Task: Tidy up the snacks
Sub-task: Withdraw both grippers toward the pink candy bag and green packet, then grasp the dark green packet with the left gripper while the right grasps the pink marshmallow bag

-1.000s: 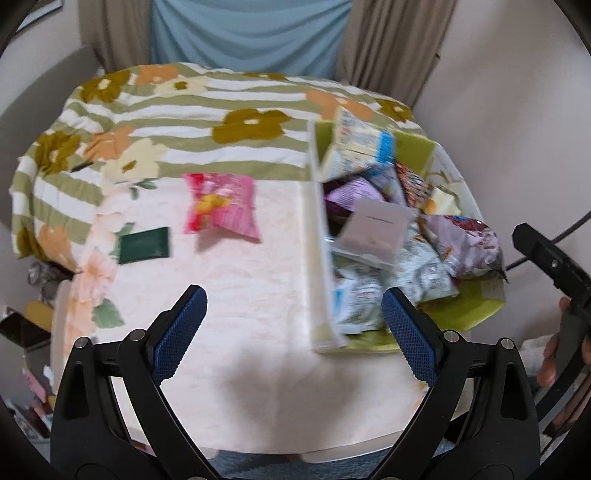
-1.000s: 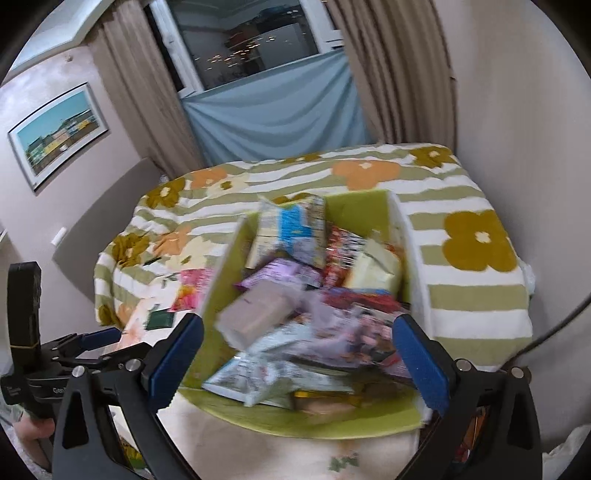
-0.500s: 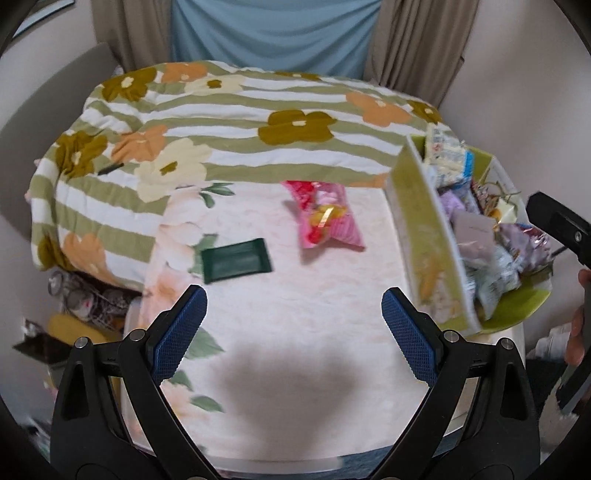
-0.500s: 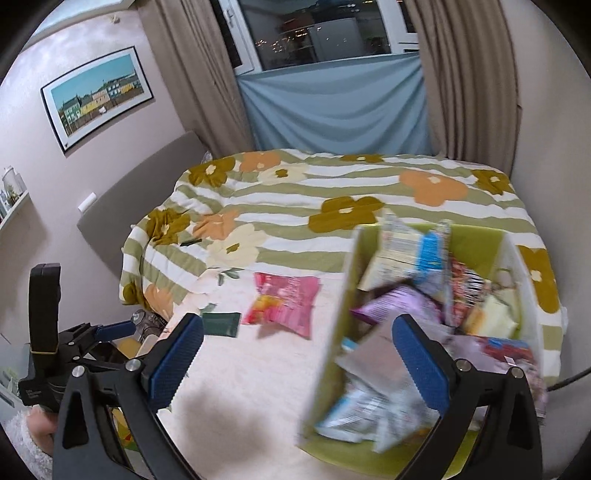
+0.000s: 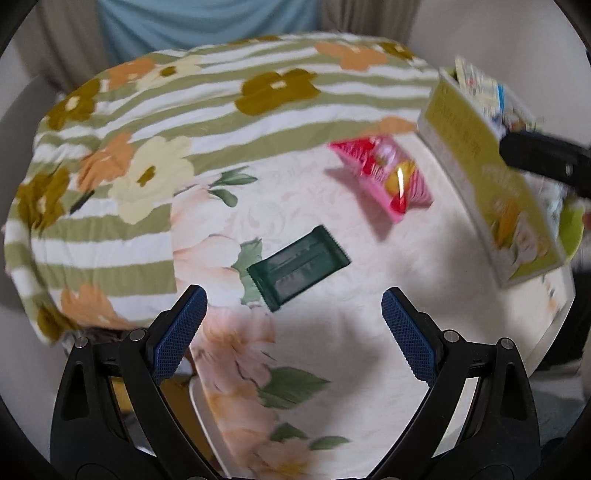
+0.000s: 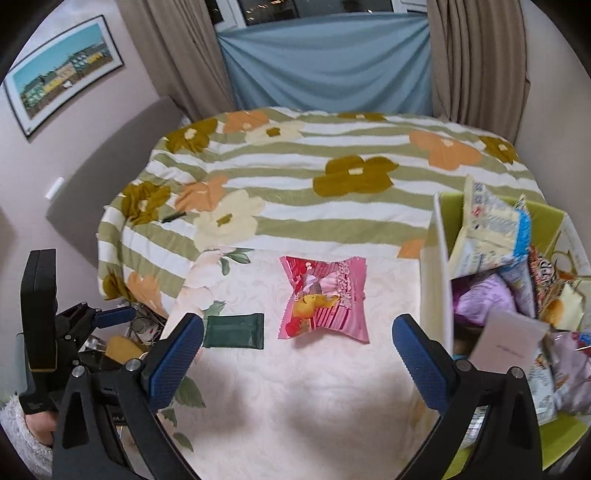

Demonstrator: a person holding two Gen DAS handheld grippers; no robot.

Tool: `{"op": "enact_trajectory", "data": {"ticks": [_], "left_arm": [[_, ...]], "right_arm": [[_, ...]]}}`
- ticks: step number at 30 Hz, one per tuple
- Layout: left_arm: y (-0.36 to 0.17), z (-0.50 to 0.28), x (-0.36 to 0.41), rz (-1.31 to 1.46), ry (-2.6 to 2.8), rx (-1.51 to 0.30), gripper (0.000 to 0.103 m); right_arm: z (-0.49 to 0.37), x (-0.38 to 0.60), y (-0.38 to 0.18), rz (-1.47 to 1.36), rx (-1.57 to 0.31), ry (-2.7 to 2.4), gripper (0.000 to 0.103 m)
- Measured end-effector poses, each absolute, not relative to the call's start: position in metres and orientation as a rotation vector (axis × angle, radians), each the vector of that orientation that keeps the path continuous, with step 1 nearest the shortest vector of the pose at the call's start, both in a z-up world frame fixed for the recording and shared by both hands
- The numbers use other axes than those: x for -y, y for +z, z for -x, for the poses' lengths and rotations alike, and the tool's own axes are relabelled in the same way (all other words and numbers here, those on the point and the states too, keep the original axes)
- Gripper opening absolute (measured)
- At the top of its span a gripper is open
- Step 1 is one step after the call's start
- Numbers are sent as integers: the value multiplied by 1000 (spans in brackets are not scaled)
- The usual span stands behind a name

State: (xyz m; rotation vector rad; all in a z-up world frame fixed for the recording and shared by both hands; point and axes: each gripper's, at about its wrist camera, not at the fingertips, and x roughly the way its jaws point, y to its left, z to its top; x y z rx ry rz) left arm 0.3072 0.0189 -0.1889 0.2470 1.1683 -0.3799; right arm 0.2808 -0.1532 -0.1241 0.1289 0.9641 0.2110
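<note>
Two wide-open, empty tongs above a floral worktop.
Left tongs (image 5: 293, 323) hover over a green packet (image 5: 298, 267); right tongs (image 6: 297, 352) face a pink packet (image 6: 325, 299) beside the snack box (image 6: 437, 280) at the right edge.

This was a home, most likely a bedroom: a bed under a striped, flower-patterned blanket (image 6: 332, 166) stood against the wall, beige curtains (image 6: 469, 55) framed a dark window (image 6: 314, 5) half covered by blue cloth, and a framed picture of a colourful townscape (image 6: 62, 70) hung on the wall.
</note>
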Motion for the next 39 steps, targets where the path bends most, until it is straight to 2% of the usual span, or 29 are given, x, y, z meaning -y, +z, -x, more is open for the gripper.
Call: {"op": "enact_trajectory", "data": {"ticks": [10, 12, 13, 17, 24, 28, 36, 39], "left_arm": [[-265, -344, -6, -412, -494, -1253, 95], [-274, -348, -3, -429, -491, -1261, 92], [-279, -352, -1, -438, -487, -1259, 88], [-294, -359, 7, -461, -503, -1282, 81], [-295, -365, 19, -494, -546, -1278, 81], [-296, -382, 12, -404, -466, -1327, 81], [-294, -388, 2, -308, -369, -1357, 66], [-291, -383, 4, -309, -369, -1353, 50]], "right_arm": [[-312, 140, -171, -124, -1077, 110, 102], [-316, 139, -179, -120, -1094, 109, 102], [-319, 139, -182, -117, -1102, 109, 102], [-332, 139, -195, -103, -1132, 113, 102], [-351, 143, -206, -108, -1159, 138, 102], [-359, 145, -212, -108, -1171, 158, 102], [-377, 146, -228, -99, -1210, 179, 102], [-381, 146, -237, -86, -1232, 182, 102]]}}
